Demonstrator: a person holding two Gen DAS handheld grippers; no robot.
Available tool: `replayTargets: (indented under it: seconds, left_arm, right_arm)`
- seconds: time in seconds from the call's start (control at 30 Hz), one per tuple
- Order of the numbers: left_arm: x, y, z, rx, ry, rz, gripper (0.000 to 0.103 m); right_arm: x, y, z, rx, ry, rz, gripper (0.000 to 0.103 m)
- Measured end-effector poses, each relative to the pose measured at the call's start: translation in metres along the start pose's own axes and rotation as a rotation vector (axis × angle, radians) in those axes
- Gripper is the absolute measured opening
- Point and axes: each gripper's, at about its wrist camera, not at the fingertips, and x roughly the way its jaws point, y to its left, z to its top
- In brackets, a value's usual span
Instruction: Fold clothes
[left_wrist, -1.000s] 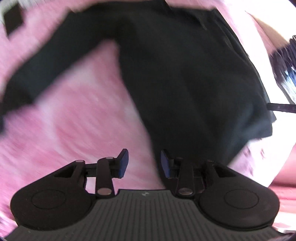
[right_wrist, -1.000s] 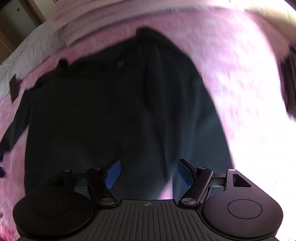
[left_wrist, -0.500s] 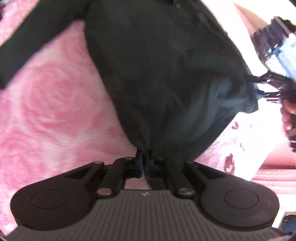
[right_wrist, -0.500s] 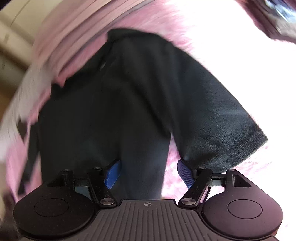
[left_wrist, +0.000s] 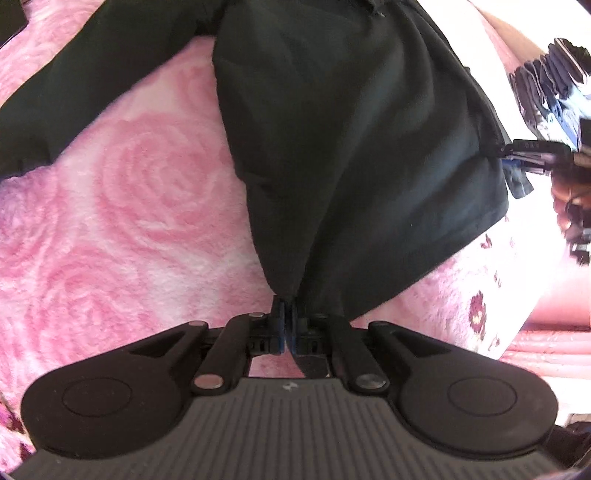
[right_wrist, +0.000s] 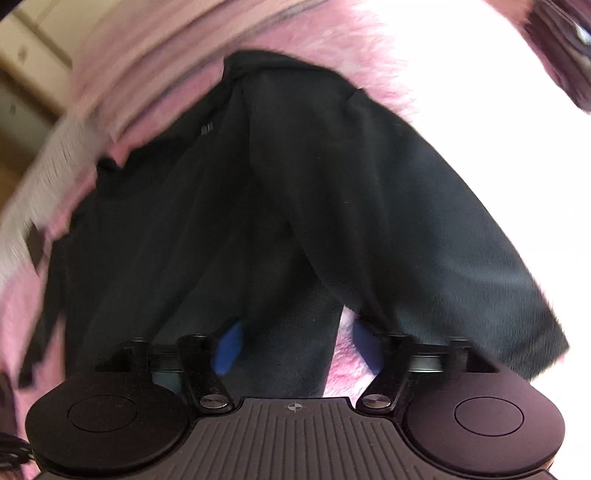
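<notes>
Left tongs (left_wrist: 286, 317) pinching black garment (left_wrist: 351, 129) hem, right tongs (right_wrist: 295, 347) closing astride it

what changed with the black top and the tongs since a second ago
The left tongs shut on the hem of the black top and began lifting it. The right tongs dropped to the other hem corner and are closing around it. The pink blanket stayed put.

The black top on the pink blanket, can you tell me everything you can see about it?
The black top is a soft, matte, long-sleeved garment spread over the fluffy pink rose-patterned blanket. One sleeve stretches out sideways. The left gripper is shut on its hem, pulling the cloth into a point. The right gripper is closing around another edge, with cloth between its blue pads.
</notes>
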Motion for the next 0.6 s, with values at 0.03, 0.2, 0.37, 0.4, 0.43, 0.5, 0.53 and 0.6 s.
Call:
replayTargets:
  seconds: [0.03, 0.2, 0.37, 0.4, 0.43, 0.5, 0.53, 0.6]
  left_arm:
    - [-0.004, 0.000, -0.002, 0.011, -0.002, -0.006, 0.001]
    - [-0.035, -0.018, -0.005, 0.114, -0.012, -0.080, 0.001]
    - [-0.050, -0.051, -0.039, 0.181, 0.051, -0.151, 0.001]
    - [-0.047, -0.055, -0.050, 0.176, 0.072, -0.161, 0.001]
    - [-0.045, -0.059, -0.060, 0.172, 0.093, -0.172, 0.001]
    - [-0.029, -0.063, -0.079, 0.153, 0.140, -0.171, 0.001]
    - [-0.021, -0.065, -0.087, 0.146, 0.166, -0.163, 0.001]
    - [-0.009, -0.061, -0.095, 0.125, 0.220, -0.146, 0.001]
  right_arm:
    - [-0.001, 0.001, 0.003, -0.016, 0.025, -0.004, 0.009]
    - [-0.041, 0.020, 0.021, -0.254, 0.114, -0.142, 0.004]
    - [-0.107, 0.039, 0.017, -0.402, 0.184, -0.253, 0.004]
    - [-0.113, 0.040, 0.009, -0.412, 0.204, -0.271, 0.004]
    - [-0.115, 0.038, -0.003, -0.430, 0.227, -0.295, 0.004]
    - [-0.117, 0.033, -0.026, -0.450, 0.275, -0.335, 0.004]
    - [-0.113, 0.026, -0.036, -0.427, 0.300, -0.339, 0.004]
    - [-0.103, 0.011, -0.054, -0.364, 0.348, -0.334, 0.005]
